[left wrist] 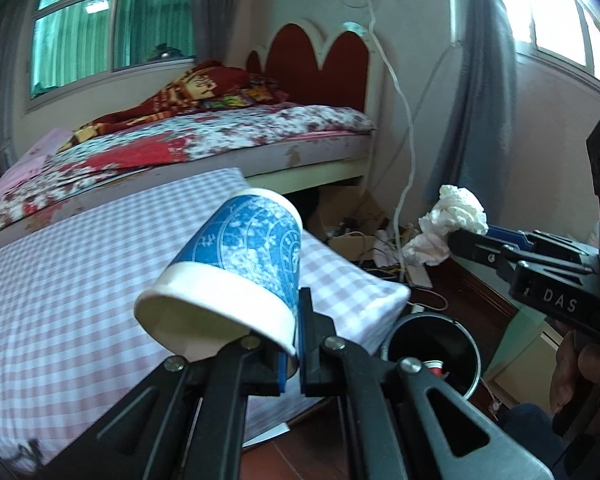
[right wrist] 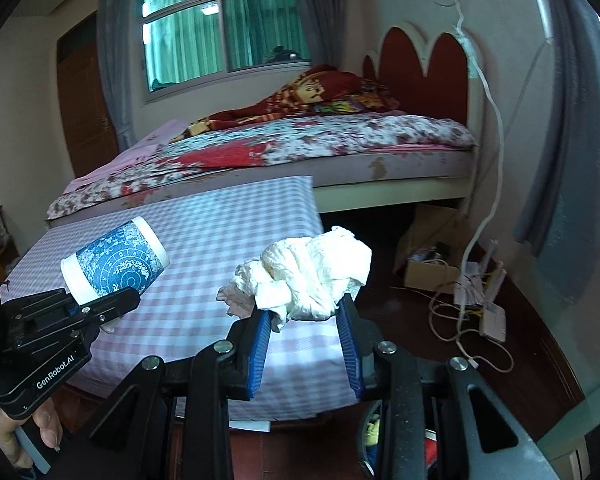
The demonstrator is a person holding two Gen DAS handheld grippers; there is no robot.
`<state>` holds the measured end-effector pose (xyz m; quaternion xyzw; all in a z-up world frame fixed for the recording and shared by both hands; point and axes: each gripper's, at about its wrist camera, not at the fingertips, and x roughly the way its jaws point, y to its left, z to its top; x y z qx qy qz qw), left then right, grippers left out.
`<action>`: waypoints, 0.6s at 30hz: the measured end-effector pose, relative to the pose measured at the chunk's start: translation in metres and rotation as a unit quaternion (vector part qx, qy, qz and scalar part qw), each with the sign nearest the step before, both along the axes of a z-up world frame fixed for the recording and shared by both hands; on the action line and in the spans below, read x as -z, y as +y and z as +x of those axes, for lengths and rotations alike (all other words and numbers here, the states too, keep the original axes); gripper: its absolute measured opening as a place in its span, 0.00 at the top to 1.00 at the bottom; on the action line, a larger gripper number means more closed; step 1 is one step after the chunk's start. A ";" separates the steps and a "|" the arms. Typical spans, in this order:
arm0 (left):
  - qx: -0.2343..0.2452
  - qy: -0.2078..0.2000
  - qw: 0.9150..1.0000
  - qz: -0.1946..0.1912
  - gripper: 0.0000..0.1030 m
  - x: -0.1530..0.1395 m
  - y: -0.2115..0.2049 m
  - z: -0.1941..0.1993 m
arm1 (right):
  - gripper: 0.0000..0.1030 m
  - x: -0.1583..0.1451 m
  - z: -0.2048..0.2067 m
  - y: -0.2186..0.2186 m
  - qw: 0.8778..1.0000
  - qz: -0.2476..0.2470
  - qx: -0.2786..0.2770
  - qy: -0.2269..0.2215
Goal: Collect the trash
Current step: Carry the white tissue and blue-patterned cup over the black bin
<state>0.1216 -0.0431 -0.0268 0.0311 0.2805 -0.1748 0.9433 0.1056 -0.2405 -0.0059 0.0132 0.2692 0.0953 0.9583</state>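
My left gripper point(left wrist: 294, 344) is shut on the rim of a blue-and-white paper cup point(left wrist: 236, 268), held tilted above the checked table; the cup also shows in the right wrist view point(right wrist: 118, 264). My right gripper point(right wrist: 306, 320) is shut on a crumpled white tissue wad point(right wrist: 308, 276), held in the air past the table's right edge; the wad also shows in the left wrist view point(left wrist: 452, 220). A black round trash bin point(left wrist: 432, 348) stands on the floor below and between the grippers, with some trash inside.
The table with a pink-checked cloth point(right wrist: 220, 240) lies in front. A bed point(right wrist: 320, 140) with a floral cover stands behind it. Cardboard boxes point(right wrist: 424, 268), cables and a power strip point(right wrist: 492, 320) lie on the floor at the right by the curtain.
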 end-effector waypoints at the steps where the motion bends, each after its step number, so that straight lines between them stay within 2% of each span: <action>1: 0.009 0.001 1.000 0.000 0.96 0.000 -0.007 0.000 | 0.66 0.000 -0.002 -0.006 1.000 0.000 0.006 0.000; 9: 0.058 0.009 0.998 0.001 0.96 0.009 -0.050 -0.006 | 0.66 0.006 -0.018 -0.053 0.999 0.001 0.053 0.008; 18: 0.117 0.042 0.992 0.009 0.96 0.034 -0.104 -0.014 | 0.66 0.024 -0.037 -0.104 0.995 -0.005 0.094 0.028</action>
